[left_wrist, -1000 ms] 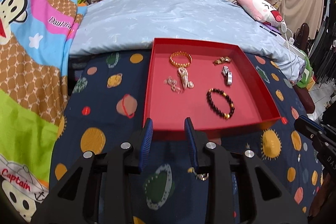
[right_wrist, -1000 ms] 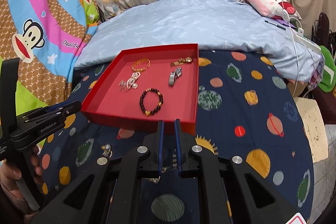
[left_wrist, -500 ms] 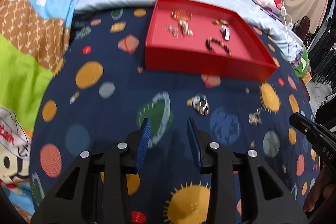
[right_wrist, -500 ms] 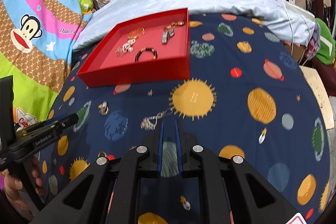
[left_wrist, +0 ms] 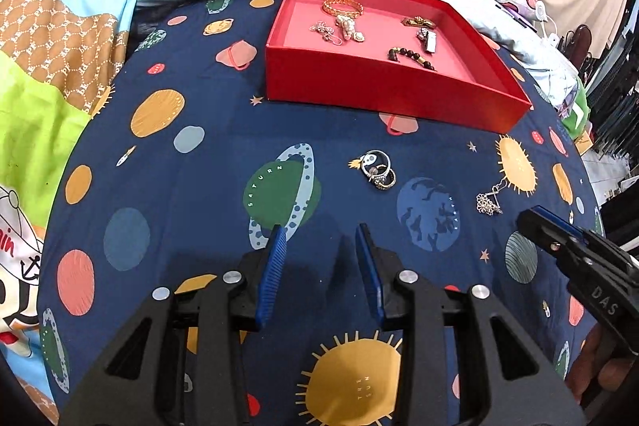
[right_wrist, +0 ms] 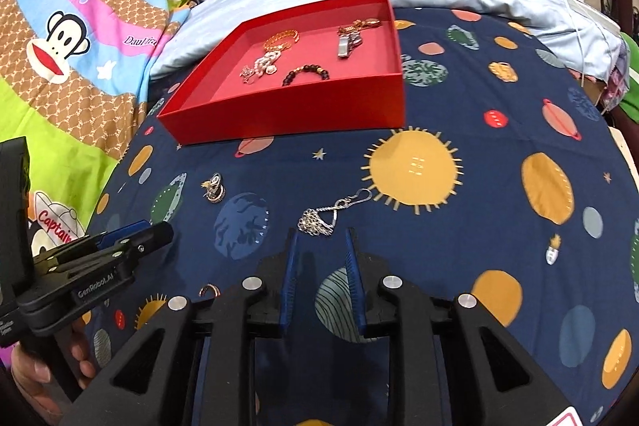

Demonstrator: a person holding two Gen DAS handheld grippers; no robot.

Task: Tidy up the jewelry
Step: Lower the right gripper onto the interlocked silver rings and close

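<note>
The right gripper (right_wrist: 319,258) hangs low over the dark blue bed cover printed with planets (right_wrist: 459,246), its blue pads spread apart and holding nothing. The silver pendant necklace with a filigree charm (right_wrist: 319,220) lies on the cover directly in front of it, the charm just beyond the fingertips and almost in line with the gap between them. Its thin chain runs away from the gripper, up and to the right, toward a printed yellow sun. So the long axis of the piece points roughly along the fingers, a little slanted to the right, and the charm end is the nearest part.

The left gripper (left_wrist: 323,266) is also spread and empty. The cluster of silver rings (left_wrist: 378,170) lies ahead of it and slightly to its right, well apart from the fingertips. In the left wrist view the necklace (left_wrist: 489,200) lies much farther to the right, close to the right gripper (left_wrist: 551,230).

I judge the right gripper to be the nearer one for the necklace. A short forward move should bring the charm between the pads. The red shallow cardboard tray (right_wrist: 287,118), already holding several bracelets and other pieces, stands further ahead and to the left of the right gripper.
</note>
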